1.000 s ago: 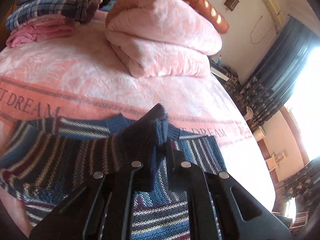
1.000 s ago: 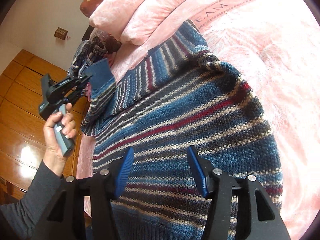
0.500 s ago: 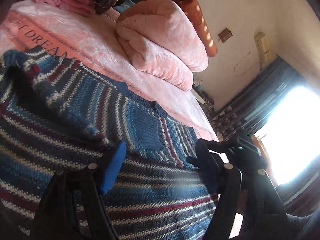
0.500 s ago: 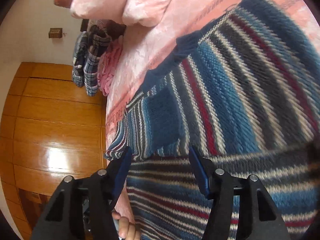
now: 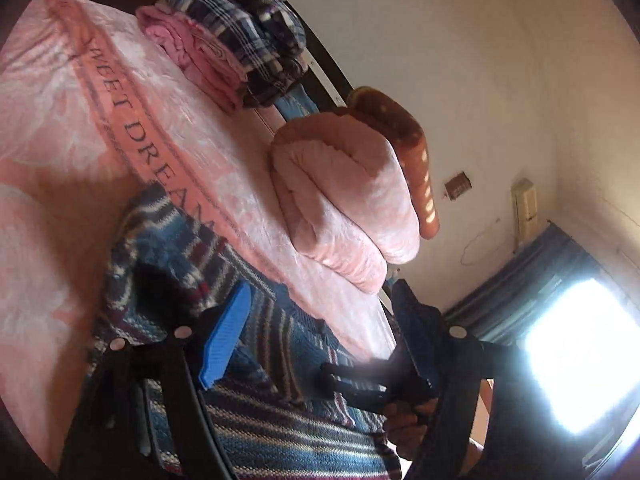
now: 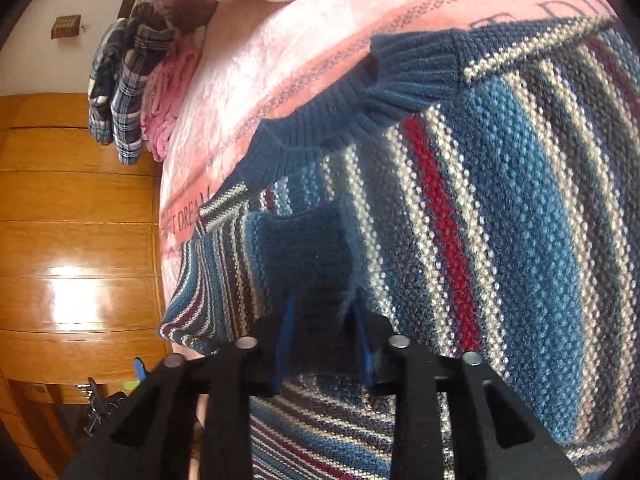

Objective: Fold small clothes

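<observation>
Right gripper (image 6: 322, 334) pinches sweater (image 6: 500, 208) fold; left gripper (image 5: 320, 336) gapes, empty. We keep pinch firm, lift edge evenly, fold flat.

Blown-out window (image 5: 576, 356) glare, dim foreground, fisheye-warped edges.

There was one striped sweater (image 6: 480, 208) on one bed (image 5: 60, 120). Two folded piles sat at its far end: one pink quilt (image 5: 340, 200) and one stack of plaid and pink cloths (image 5: 224, 44). Two tongs showed, the left (image 5: 320, 340) and the right (image 6: 324, 344).
</observation>
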### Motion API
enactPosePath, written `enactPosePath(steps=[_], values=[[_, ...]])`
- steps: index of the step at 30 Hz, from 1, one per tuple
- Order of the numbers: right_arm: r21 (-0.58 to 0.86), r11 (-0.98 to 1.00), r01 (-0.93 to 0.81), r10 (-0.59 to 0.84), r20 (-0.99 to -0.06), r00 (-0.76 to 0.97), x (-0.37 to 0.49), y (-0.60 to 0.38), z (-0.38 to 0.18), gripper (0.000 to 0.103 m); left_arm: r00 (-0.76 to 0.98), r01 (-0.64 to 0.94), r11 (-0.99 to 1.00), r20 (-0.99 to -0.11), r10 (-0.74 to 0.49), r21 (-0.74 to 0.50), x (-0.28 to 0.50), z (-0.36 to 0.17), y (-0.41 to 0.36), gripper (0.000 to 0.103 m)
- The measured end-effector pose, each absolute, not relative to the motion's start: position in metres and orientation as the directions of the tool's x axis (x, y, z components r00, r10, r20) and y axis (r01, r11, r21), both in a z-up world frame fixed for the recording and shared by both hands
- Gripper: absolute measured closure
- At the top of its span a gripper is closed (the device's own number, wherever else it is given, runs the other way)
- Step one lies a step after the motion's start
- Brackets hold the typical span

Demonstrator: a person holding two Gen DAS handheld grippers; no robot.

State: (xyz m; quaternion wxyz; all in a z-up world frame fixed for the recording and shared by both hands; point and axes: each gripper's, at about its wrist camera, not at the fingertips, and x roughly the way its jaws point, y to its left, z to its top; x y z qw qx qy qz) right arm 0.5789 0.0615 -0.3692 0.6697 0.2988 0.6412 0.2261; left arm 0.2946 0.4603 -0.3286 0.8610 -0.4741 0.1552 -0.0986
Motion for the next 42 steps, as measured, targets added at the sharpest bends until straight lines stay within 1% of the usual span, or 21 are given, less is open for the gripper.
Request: enactPosePath(steps=[1, 4, 6, 8, 10, 14, 18, 21, 26, 32, 34, 35, 36, 37, 39, 40, 42], values=[[0.692, 0.718, 0.077, 0.687, -0.722, 0.086, 0.58, 0.061, -0.363, 0.096, 0.947, -0.006, 0.515, -0.171, -0.272, -0.857, 0.289, -0.329, 0.471, 0.031], [0.697, 0.717, 0.013, 0.689, -0.71, 0.145, 0.582, 0.06, -0.322, 0.097, 0.976, -0.072, 0.464, -0.158, -0.149, -0.883, 0.269, -0.331, 0.504, 0.031], [0.687, 0.726, -0.033, 0.68, -0.71, 0.183, 0.585, 0.059, -0.291, 0.097, 0.983, -0.093, 0.433, -0.152, -0.105, -0.897, 0.261, -0.332, 0.52, 0.031], [0.678, 0.732, -0.07, 0.674, -0.706, 0.218, 0.585, 0.053, -0.263, 0.097, 0.984, -0.102, 0.402, -0.153, -0.096, -0.91, 0.256, -0.335, 0.53, 0.031], [0.662, 0.743, -0.099, 0.662, -0.705, 0.255, 0.585, 0.044, -0.238, 0.097, 0.981, -0.105, 0.363, -0.155, -0.113, -0.926, 0.26, -0.341, 0.534, 0.031], [0.62, 0.777, -0.11, 0.621, -0.724, 0.3, 0.583, 0.018, -0.215, 0.098, 0.976, -0.096, 0.348, -0.157, -0.152, -0.933, 0.266, -0.346, 0.532, 0.031], [0.6, 0.797, -0.063, 0.589, -0.752, 0.295, 0.582, -0.009, -0.23, 0.098, 0.965, -0.089, 0.344, -0.166, -0.202, -0.935, 0.276, -0.352, 0.527, 0.031], [0.598, 0.801, -0.028, 0.581, -0.765, 0.277, 0.58, -0.02, -0.251, 0.098, 0.954, -0.073, 0.342, -0.165, -0.251, -0.937, 0.284, -0.355, 0.521, 0.031], [0.589, 0.808, 0.022, 0.566, -0.785, 0.252, 0.575, -0.037, -0.287, 0.098, 0.921, -0.058, 0.366, -0.191, -0.339, -0.929, 0.302, -0.36, 0.503, 0.031], [0.581, 0.81, 0.083, 0.552, -0.802, 0.229, 0.575, -0.055, -0.328, 0.098, 0.901, -0.062, 0.404, -0.225, -0.371, -0.913, 0.31, -0.362, 0.491, 0.031], [0.55, 0.83, 0.089, 0.523, -0.824, 0.218, 0.573, -0.058, -0.342, 0.096, 0.895, -0.074, 0.406, -0.24, -0.376, -0.911, 0.312, -0.365, 0.489, 0.031], [0.524, 0.847, 0.091, 0.495, -0.84, 0.223, 0.572, -0.06, -0.345, 0.09, 0.89, -0.079, 0.409, -0.249, -0.381, -0.909, 0.314, -0.367, 0.488, 0.031], [0.504, 0.857, 0.103, 0.47, -0.849, 0.241, 0.571, -0.066, -0.345, 0.088, 0.886, -0.084, 0.414, -0.258, -0.386, -0.906, 0.315, -0.369, 0.486, 0.031], [0.503, 0.856, 0.119, 0.459, -0.845, 0.275, 0.569, -0.073, -0.341, 0.087, 0.879, -0.09, 0.421, -0.271, -0.393, -0.903, 0.317, -0.37, 0.483, 0.031], [0.568, 0.816, 0.109, 0.508, -0.794, 0.335, 0.563, -0.08, -0.326, 0.087, 0.861, -0.072, 0.418, -0.268, -0.433, -0.906, 0.323, -0.371, 0.477, 0.031], [0.599, 0.796, 0.086, 0.541, -0.768, 0.342, 0.561, -0.079, -0.321, 0.087, 0.845, -0.053, 0.409, -0.259, -0.468, -0.911, 0.329, -0.371, 0.473, 0.031], [0.62, 0.784, 0.027, 0.583, -0.75, 0.311, 0.558, -0.065, -0.32, 0.087, 0.796, -0.025, 0.401, -0.261, -0.547, -0.916, 0.348, -0.37, 0.462, 0.031]])
